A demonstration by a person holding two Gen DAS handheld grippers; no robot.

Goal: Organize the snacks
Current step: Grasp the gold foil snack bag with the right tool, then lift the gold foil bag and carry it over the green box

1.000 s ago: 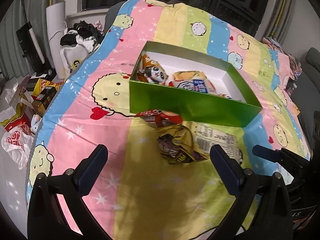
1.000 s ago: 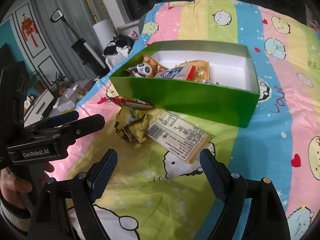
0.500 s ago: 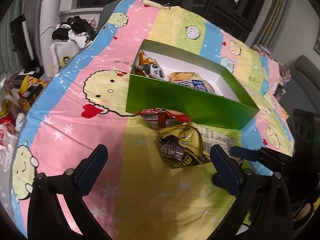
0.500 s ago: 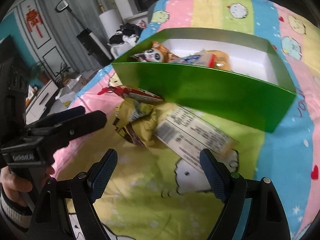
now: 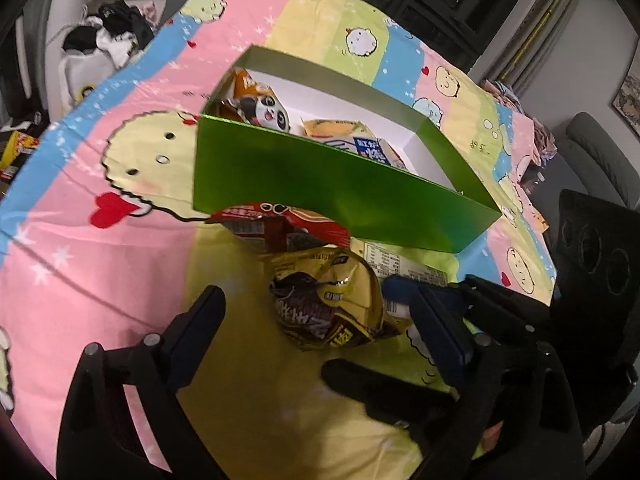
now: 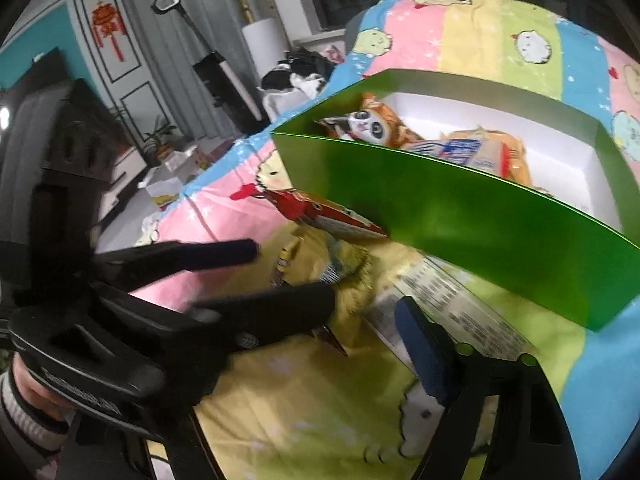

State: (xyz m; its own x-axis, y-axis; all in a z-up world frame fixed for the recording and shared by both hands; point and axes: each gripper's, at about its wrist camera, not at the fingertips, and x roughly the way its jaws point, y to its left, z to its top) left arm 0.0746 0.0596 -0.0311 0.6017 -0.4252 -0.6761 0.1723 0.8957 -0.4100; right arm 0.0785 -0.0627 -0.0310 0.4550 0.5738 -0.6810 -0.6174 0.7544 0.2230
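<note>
left gripper (image 5: 320,320): jaws closing, straddling yellow snack bag (image 5: 332,300), contact unclear | right gripper (image 6: 348,344): jaws closing, left finger hidden, over flat packet (image 6: 448,308) | green box (image 5: 340,196): sitting just behind

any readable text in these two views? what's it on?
None reads cleanly.
Yellow-brown snack bag: large print, too blurred.
Red packet: blurred print.
Blue-white packet in the green box: characters, illegible.
Flat packet's label: too small.
Left gripper body: lettering blurred.
</note>
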